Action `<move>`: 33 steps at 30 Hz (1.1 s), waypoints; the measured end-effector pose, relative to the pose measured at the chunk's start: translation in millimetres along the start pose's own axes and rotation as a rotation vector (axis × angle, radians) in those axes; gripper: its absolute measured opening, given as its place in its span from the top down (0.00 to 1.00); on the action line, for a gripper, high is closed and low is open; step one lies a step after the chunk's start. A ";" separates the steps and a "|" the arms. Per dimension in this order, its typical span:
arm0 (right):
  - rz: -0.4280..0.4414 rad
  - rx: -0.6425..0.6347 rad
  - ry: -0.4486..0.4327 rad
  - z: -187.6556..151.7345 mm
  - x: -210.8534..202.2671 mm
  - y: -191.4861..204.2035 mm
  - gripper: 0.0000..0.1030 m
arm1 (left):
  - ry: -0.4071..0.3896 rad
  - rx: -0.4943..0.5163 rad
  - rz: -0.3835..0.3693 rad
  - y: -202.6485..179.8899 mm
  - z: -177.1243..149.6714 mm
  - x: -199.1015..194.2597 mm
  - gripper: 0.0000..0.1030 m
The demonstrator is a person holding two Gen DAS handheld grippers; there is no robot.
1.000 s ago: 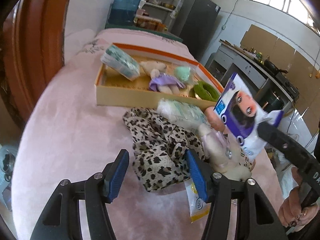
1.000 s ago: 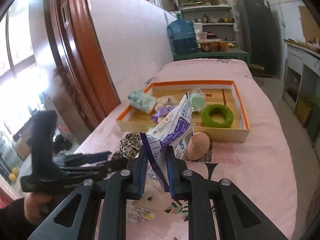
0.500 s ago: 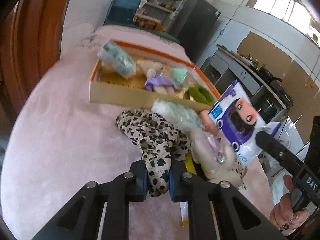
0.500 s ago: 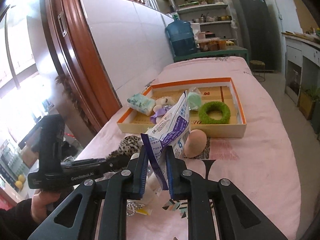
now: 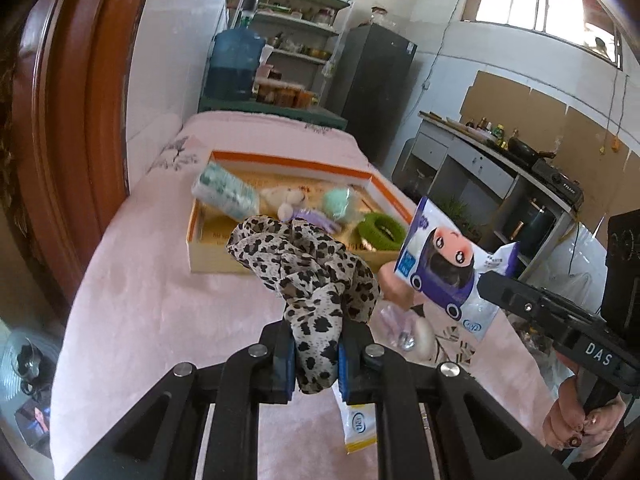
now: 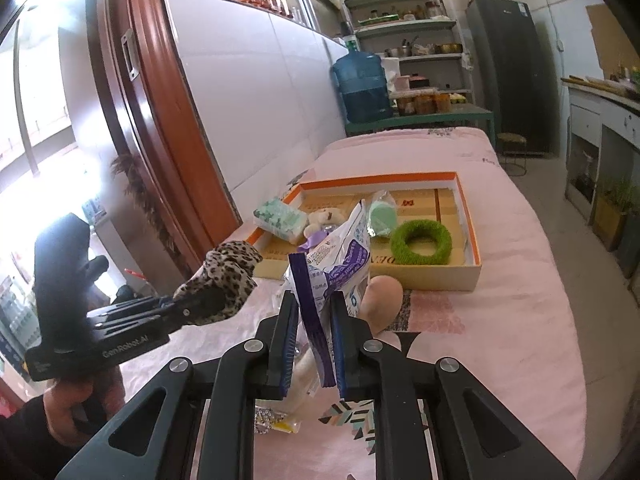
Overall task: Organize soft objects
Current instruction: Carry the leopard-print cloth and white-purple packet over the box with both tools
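A person stands at a bed covered in a pink blanket (image 6: 500, 280), holding 1 hand-held tool in each hand. The left tool (image 5: 316, 354) is clenched on a bunched leopard-print scarf (image 5: 308, 264), its blue pads pinching the lower end so the rest of the fabric balloons above the jaws, clear of the blanket. Gripping it at 1 gathered fold looks like a way to carry the whole loose cloth in a single lift.

The right tool (image 6: 314, 340) grasps a white and purple plastic packet (image 6: 336, 264) with a cartoon face printed on it; its jaws are closing a little tighter on the packet's bottom seam, which holds the packet upright and off the blanket.

Beyond both tools sits a shallow orange-rimmed box (image 6: 468, 216), apparently the collecting place. Inside it lie a green patterned pack (image 6: 280, 222), a small cream plush toy (image 6: 324, 218), a mint-green pouch (image 6: 383, 218) and a fuzzy green ring (image 6: 420, 242).

Just in front of the box, on the blanket, rest a peach-coloured egg-shaped soft toy (image 6: 380, 296) and a few small wrapped items, not yet gathered.
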State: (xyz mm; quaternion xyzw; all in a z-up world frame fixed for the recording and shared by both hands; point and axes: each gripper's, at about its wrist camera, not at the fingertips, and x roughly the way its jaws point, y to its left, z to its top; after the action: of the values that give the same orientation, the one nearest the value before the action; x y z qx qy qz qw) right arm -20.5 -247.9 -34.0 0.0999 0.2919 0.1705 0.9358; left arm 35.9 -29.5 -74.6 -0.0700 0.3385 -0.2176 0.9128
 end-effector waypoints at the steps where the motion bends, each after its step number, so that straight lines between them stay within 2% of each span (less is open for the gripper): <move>1: -0.002 -0.004 -0.002 0.8 -1.3 -0.1 0.85 | -0.006 0.004 0.000 -0.8 1.0 -2.7 0.85; 11: -0.030 -0.066 -0.028 10.4 -11.2 5.3 0.91 | -0.049 0.016 -0.019 -5.9 11.7 -16.3 0.85; 22: -0.053 -0.104 -0.061 18.4 -17.9 9.8 0.91 | -0.073 0.029 -0.032 -9.3 19.8 -22.1 0.85; 33: -0.097 -0.127 -0.103 42.0 -20.2 2.8 0.91 | -0.082 0.046 -0.047 -13.0 43.9 -16.7 0.85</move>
State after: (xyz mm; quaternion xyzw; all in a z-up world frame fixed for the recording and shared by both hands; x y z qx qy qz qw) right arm -12.4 -256.6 11.1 0.0348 0.2366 0.1380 0.9611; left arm 48.5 -34.6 -27.8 -0.0659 0.2937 -0.2439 0.9219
